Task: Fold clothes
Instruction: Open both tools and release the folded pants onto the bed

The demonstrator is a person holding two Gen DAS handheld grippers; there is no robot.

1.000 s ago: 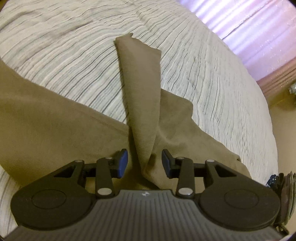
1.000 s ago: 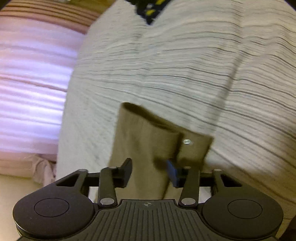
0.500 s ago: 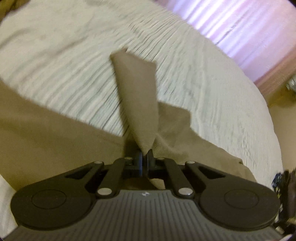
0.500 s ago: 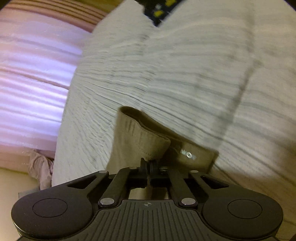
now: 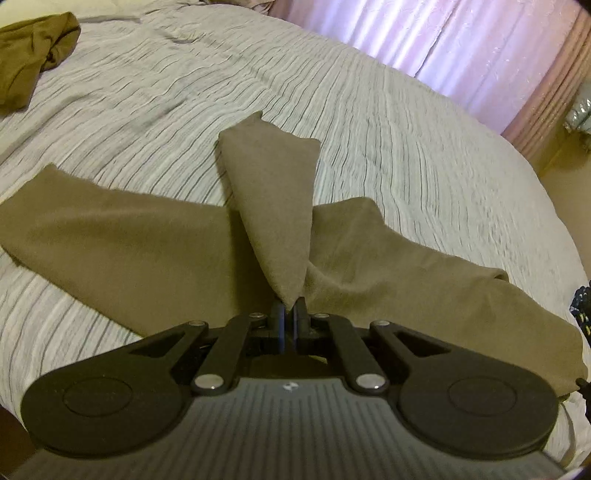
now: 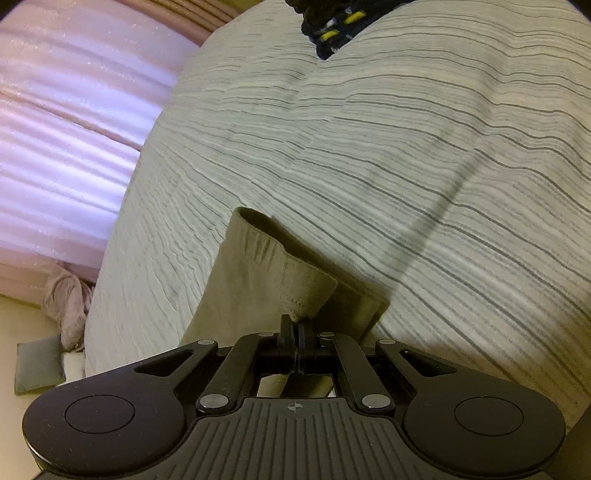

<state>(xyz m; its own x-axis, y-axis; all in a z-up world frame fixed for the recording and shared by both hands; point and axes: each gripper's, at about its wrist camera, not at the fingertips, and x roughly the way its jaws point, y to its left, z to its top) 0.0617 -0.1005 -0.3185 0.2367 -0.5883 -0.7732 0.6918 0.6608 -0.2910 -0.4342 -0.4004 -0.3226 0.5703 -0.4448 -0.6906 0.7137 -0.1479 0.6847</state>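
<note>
Striped bedspread (image 5: 369, 122) fills the room beside pink curtains (image 5: 443, 44). Olive trousers (image 5: 129, 243) sprawl across it, pinched by both the left gripper (image 5: 289, 314) and right gripper (image 6: 296, 328). Another olive garment (image 5: 29, 55) lies well apart; dark patterned cloth (image 6: 328, 22) sits beyond.

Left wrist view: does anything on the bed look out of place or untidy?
Yes. A second brown garment lies crumpled in a heap at the far left of the striped bedspread, well apart from the trousers being folded. The left gripper is shut on the trousers' cloth; nothing looks torn or spilled.
</note>
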